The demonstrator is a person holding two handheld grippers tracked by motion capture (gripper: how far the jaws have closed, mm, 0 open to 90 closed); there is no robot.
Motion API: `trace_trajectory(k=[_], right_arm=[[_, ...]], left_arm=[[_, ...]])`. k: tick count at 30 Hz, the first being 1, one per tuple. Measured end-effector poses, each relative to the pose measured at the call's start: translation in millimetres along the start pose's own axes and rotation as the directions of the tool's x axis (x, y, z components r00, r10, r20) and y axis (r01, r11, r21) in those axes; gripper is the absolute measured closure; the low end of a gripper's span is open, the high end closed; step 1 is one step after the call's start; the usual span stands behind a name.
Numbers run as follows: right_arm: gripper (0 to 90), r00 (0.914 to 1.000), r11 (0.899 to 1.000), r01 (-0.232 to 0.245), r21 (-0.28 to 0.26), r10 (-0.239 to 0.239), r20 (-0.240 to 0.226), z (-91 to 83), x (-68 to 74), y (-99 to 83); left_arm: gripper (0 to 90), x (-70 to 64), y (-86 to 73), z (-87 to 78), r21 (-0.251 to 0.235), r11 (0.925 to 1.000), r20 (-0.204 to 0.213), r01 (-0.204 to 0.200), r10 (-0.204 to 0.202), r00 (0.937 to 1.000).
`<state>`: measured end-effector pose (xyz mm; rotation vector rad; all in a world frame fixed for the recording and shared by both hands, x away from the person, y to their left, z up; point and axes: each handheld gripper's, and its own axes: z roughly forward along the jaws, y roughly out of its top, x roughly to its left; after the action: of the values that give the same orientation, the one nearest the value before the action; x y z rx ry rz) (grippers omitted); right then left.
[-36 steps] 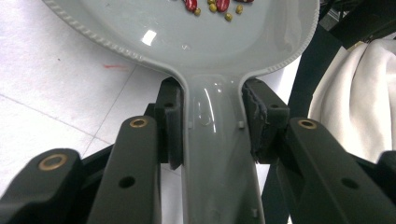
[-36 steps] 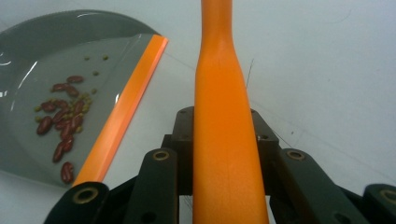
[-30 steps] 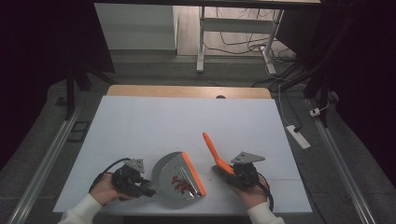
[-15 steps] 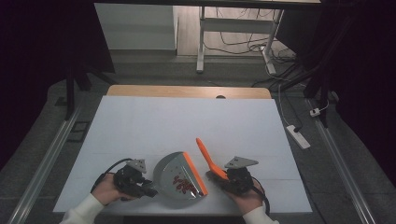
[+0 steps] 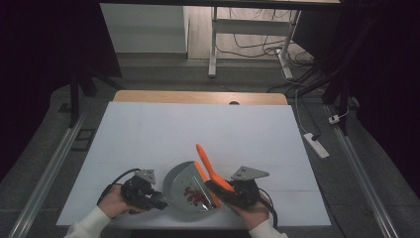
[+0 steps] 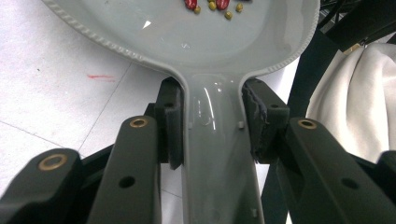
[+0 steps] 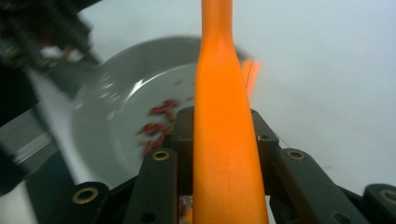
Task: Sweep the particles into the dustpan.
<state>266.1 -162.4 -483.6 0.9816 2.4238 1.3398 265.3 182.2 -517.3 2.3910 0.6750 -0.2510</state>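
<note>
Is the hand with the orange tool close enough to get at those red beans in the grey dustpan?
Probably yes: the right gripper holds the orange tool right over the dustpan, and nothing lies between it and the beans.

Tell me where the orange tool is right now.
The orange tool sits near the table's front edge in the high view, clamped in the right gripper, beside the grey dustpan.

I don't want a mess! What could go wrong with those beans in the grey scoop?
The beans lie loose in the shallow grey dustpan; if the left tool, clamped on its handle, tips, they may roll out. The orange brush in the right tool leans over the pan's edge, so a hard sweep might flick beans onto the white table.
</note>
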Motion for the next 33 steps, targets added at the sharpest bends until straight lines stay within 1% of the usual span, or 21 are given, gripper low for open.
trace_trajectory(k=[3,4,6,8,11,14,19,22,26,33], right_arm=[[70.3,0.9981,1.000,-0.023,-0.010,0.024,0.057,-7.8,-14.2,-0.6],[70.3,0.9969,0.999,-0.034,-0.009,0.035,0.071,-9.6,-18.5,-2.0],[70.4,0.9953,0.999,-0.040,-0.002,0.040,0.088,-11.7,-24.9,-4.3],[70.3,0.9947,0.999,-0.053,0.004,0.052,0.089,-11.8,-29.8,-5.6],[70.3,0.9948,0.998,-0.053,0.019,0.051,0.088,-9.8,-32.3,-6.7],[70.4,0.9959,0.999,-0.037,0.023,0.035,0.084,-8.6,-32.1,-7.1],[70.4,0.9967,1.000,-0.014,0.013,0.012,0.080,-10.1,-33.1,-6.3],[70.4,0.9967,1.000,0.002,0.001,-0.002,0.081,-13.0,-35.6,-5.2],[70.4,0.9964,1.000,0.013,-0.020,-0.011,0.085,-19.0,-40.7,-4.0],[70.3,0.9957,0.999,0.017,-0.030,-0.014,0.091,-25.5,-52.9,-5.1]], left_arm=[[61.8,0.6,-0.1,0.4,0.003,1.0000,0.003,0.001,-0.001,1.0000],[61.8,0.6,-0.1,0.4,0.004,1.0000,0.003,0.001,-0.001,1.0000],[61.8,0.6,-0.4,0.6,0.002,1.0000,0.001,0.001,-0.001,1.0000],[61.8,0.7,-0.7,0.8,-0.001,1.0000,0.002,0.001,-0.001,1.0000],[61.7,0.9,-1.2,0.5,-0.011,0.9999,0.004,-0.002,0.002,1.0000],[61.8,1.4,-1.6,0.7,-0.014,0.9999,0.006,-0.001,0.001,1.0000],[61.7,2.1,-1.7,0.1,-0.022,0.9998,0.005,0.002,-0.002,1.0000],[61.7,2.4,-1.8,-1.1,-0.028,0.9996,-0.011,0.004,-0.004,0.9999],[61.7,2.6,-2.0,-3.8,-0.059,0.9981,-0.033,0.015,-0.017,0.9993],[61.7,3.6,-3.1,-8.3,-0.107,0.9929,-0.077,0.051,-0.060,0.9952]])
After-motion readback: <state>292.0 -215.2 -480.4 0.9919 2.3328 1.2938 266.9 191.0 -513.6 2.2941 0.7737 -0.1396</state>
